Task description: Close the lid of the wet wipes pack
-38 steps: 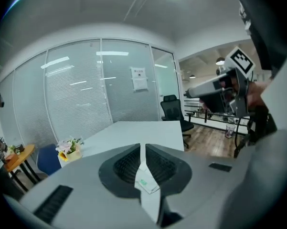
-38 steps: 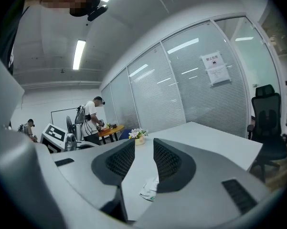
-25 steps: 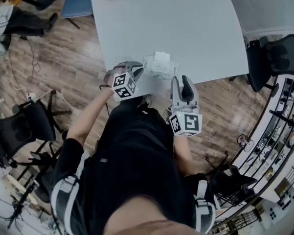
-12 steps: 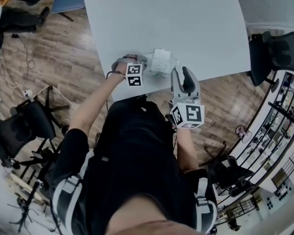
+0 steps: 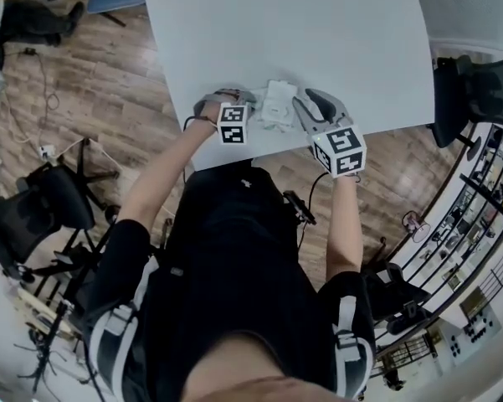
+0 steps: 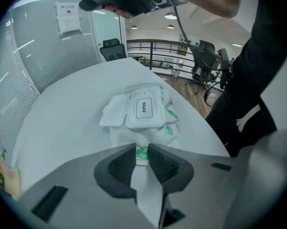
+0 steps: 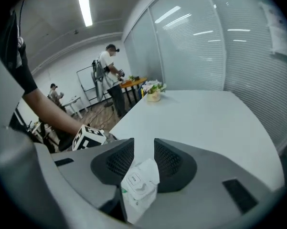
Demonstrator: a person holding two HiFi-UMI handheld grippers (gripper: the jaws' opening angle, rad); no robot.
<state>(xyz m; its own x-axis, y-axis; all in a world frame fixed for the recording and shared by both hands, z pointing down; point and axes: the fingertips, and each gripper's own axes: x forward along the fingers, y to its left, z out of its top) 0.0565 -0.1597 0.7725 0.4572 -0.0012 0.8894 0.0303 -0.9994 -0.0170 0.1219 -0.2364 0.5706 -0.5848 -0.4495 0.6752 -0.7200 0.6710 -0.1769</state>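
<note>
1. Head view: the wet wipes pack (image 5: 278,105) lies by the counter's (image 5: 318,32) near edge, its long axis running left to right. The left gripper (image 5: 251,100) is at its left end and the right gripper (image 5: 303,100) just beside its right end. A second ago the right gripper hung off the near edge; now it is over the counter.
2. Left gripper view: the jaws are pinched on the pack's end seal. The lid (image 6: 144,108) lies straight ahead, with a white flap spread to its left.
3. Right gripper view: the jaws stand wide, having just closed slightly. The pack shows low in the gap, untouched, so this free gripper likely presses the lid.
</note>
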